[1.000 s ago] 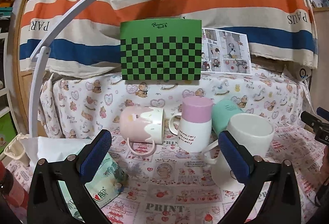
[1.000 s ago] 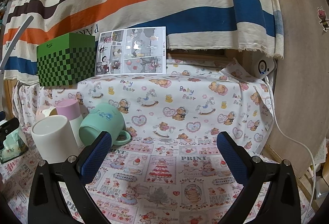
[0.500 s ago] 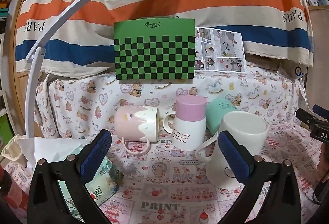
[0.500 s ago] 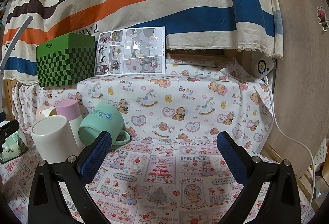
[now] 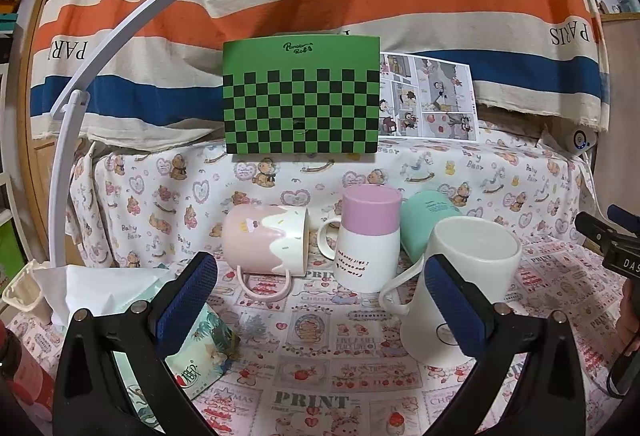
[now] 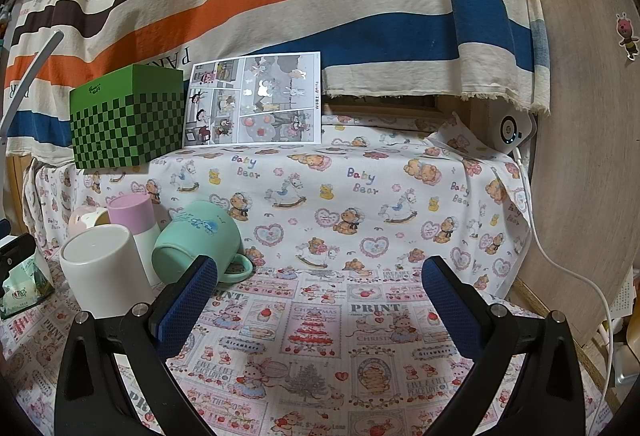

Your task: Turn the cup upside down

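Both grippers' fingers spread wide, empty. Left gripper (image 5: 320,292) faces four crowded mugs on bench; pink drip mug (image 5: 266,245) lies sideways, mid-left. Risk: fingers nudge adjoining pink-white mug (image 5: 368,242), or handle snags cloth.

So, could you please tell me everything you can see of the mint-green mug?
The mint-green mug looks like glossy ceramic, with a blue drawing and script on its side and a loop handle of the same colour. It lies tipped over on the printed cloth, its flat base facing the right wrist camera and its handle resting low on the cloth. It sits at the foot of the draped step, right beside the pink-and-white mug and behind the white mug; contact between them cannot be told. No gripper touches it.
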`<state>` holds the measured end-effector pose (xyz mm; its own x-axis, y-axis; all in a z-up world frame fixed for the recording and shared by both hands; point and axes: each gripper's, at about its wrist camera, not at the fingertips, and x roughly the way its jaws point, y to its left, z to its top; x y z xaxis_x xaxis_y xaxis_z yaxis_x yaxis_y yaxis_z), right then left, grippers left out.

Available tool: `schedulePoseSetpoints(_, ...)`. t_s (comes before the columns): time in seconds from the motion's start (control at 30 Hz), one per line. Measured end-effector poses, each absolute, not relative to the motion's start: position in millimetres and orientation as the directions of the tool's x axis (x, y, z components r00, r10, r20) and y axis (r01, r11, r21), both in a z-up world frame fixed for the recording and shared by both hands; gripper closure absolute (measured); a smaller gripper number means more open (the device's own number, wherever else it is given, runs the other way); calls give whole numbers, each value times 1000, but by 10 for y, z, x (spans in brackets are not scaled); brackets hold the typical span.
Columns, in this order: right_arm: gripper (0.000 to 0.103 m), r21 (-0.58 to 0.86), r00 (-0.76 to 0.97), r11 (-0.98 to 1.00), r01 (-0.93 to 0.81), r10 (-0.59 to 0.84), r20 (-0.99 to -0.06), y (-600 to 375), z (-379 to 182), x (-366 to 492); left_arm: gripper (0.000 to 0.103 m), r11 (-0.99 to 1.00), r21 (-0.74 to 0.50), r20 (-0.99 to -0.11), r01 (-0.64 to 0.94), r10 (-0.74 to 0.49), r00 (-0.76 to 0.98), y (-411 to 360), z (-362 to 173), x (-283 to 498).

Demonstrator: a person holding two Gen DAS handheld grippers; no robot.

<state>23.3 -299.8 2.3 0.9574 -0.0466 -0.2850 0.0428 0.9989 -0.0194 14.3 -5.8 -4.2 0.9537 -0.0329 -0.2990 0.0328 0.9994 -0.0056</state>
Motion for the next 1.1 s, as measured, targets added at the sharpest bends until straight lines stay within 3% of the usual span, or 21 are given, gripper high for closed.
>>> schedulePoseSetpoints(1.1, 0, -19, 957, 999, 48, -51, -285, -2995, 22, 231, 0, 1000, -6, -297, 19, -20, 955, -52, -47, 138)
